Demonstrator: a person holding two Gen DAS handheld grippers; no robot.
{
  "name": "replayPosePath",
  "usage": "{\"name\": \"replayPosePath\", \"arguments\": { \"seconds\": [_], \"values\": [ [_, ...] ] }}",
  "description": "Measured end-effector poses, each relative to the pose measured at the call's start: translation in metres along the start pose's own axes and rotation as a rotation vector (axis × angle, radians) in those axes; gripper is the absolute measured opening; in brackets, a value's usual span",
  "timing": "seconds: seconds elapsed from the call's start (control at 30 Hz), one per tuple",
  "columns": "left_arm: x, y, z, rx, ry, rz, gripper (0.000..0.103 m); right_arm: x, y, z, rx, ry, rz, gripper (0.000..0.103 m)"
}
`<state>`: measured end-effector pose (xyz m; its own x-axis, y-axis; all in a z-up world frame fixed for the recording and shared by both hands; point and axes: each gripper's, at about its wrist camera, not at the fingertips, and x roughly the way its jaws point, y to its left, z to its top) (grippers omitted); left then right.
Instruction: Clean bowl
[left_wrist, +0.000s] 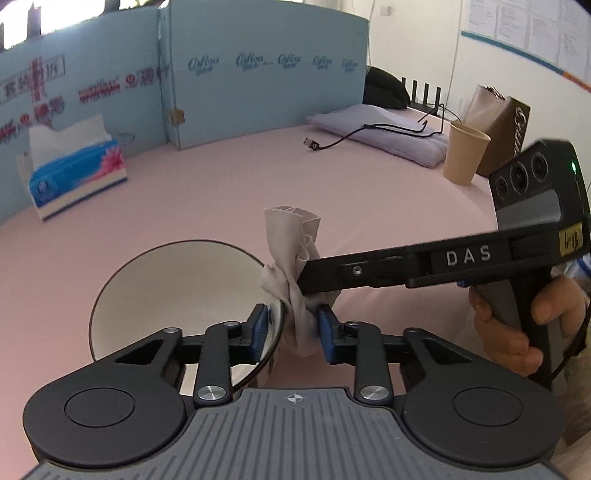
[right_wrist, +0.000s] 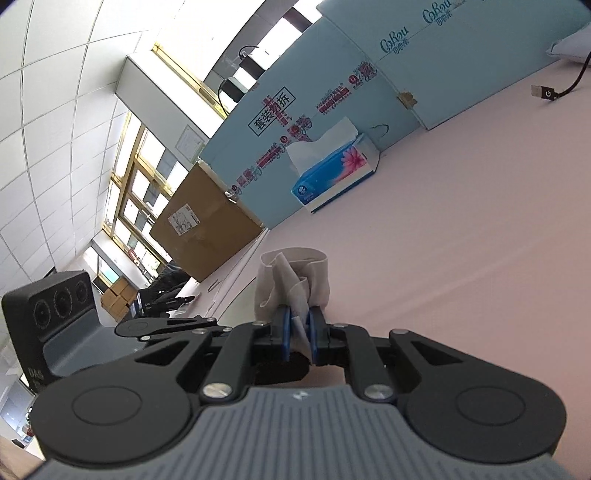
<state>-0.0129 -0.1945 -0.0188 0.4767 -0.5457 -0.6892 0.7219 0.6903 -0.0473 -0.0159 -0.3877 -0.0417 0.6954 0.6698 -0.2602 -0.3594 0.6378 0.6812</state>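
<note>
A white bowl (left_wrist: 177, 295) with a dark rim stands tilted on the pink table. My left gripper (left_wrist: 291, 325) holds the bowl's right rim: one blue pad is inside the bowl, the other outside, with cloth between. My right gripper (right_wrist: 298, 332) is shut on a crumpled grey cloth (right_wrist: 291, 280). In the left wrist view the right gripper (left_wrist: 301, 280) reaches in from the right and presses the cloth (left_wrist: 291, 254) against the bowl's outer rim. The left gripper's body (right_wrist: 166, 326) shows in the right wrist view.
A blue tissue box (left_wrist: 74, 170) stands at the back left before a blue cardboard screen (left_wrist: 258, 74). A paper cup (left_wrist: 463, 153), a brown bag (left_wrist: 498, 125), a folded lilac cloth (left_wrist: 380, 129) and a USB cable (left_wrist: 314, 144) lie at the back right.
</note>
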Motion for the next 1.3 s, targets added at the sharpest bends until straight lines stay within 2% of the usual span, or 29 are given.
{"name": "replayPosePath", "arguments": {
  "seconds": [0.27,0.5,1.13,1.3],
  "values": [
    [-0.011,0.002,-0.004,0.04,-0.01,0.0,0.026,0.004,-0.003,0.002,0.012,-0.019,-0.008,0.013],
    [-0.011,0.004,-0.004,0.046,0.004,0.013,0.017,0.013,-0.009,0.004,0.046,-0.027,-0.024,0.013],
    [-0.016,0.014,-0.01,0.068,0.006,-0.016,0.016,0.042,-0.016,0.016,0.074,-0.011,0.011,0.013],
    [-0.015,0.014,-0.013,0.084,0.012,0.002,0.016,0.051,-0.014,0.021,0.067,0.007,0.021,0.013]
  ]
}}
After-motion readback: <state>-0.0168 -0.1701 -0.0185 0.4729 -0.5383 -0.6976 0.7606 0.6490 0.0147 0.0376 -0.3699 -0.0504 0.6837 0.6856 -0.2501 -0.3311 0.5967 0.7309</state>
